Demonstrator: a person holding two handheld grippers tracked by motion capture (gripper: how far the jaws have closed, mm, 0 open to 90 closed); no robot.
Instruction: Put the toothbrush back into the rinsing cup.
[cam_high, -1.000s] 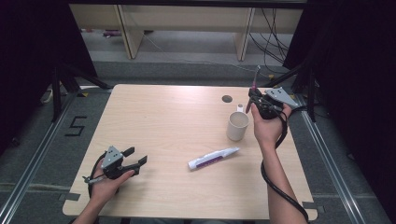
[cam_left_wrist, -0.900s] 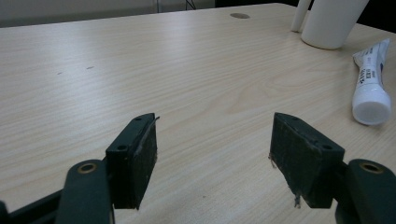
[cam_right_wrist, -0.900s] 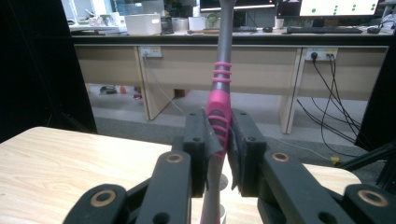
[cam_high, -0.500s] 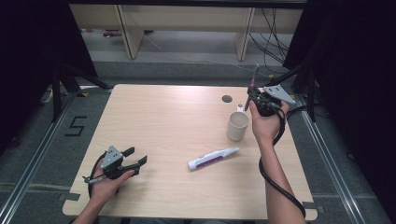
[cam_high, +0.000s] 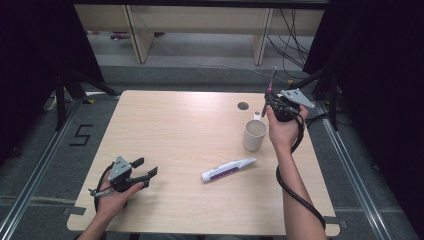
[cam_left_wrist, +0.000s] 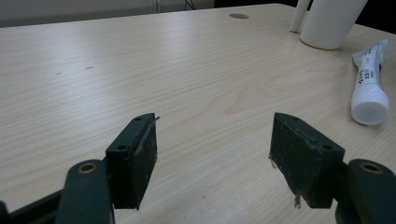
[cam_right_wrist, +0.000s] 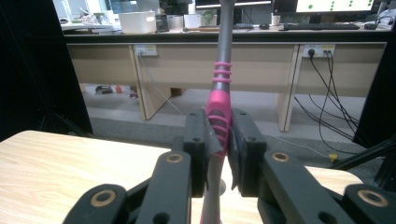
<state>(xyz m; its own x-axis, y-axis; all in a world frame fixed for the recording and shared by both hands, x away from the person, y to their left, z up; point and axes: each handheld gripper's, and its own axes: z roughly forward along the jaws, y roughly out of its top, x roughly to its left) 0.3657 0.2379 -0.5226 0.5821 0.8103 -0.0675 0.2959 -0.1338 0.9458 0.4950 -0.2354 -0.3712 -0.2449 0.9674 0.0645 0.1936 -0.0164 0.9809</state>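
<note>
My right gripper (cam_high: 270, 98) (cam_right_wrist: 219, 154) is shut on a pink and grey toothbrush (cam_right_wrist: 220, 107) (cam_high: 270, 89), held upright above the table's far right corner. The pads clamp the pink grip and the grey stem rises above them. A white cup (cam_high: 254, 135) (cam_left_wrist: 332, 21) stands just left of and below that hand. A white toothpaste tube (cam_high: 228, 169) (cam_left_wrist: 371, 81) with purple print lies flat near the table's middle right. My left gripper (cam_high: 145, 167) (cam_left_wrist: 212, 161) rests low over the near left of the table, open, nothing between its fingers.
The wooden table (cam_high: 175, 130) has a round cable hole (cam_high: 243, 105) near its far edge. A small white object (cam_high: 257, 115) stands behind the cup. Desks, cables and dark stands lie beyond the table.
The right hand with the toothbrush has shifted slightly towards the far edge. The left gripper has kept still.
</note>
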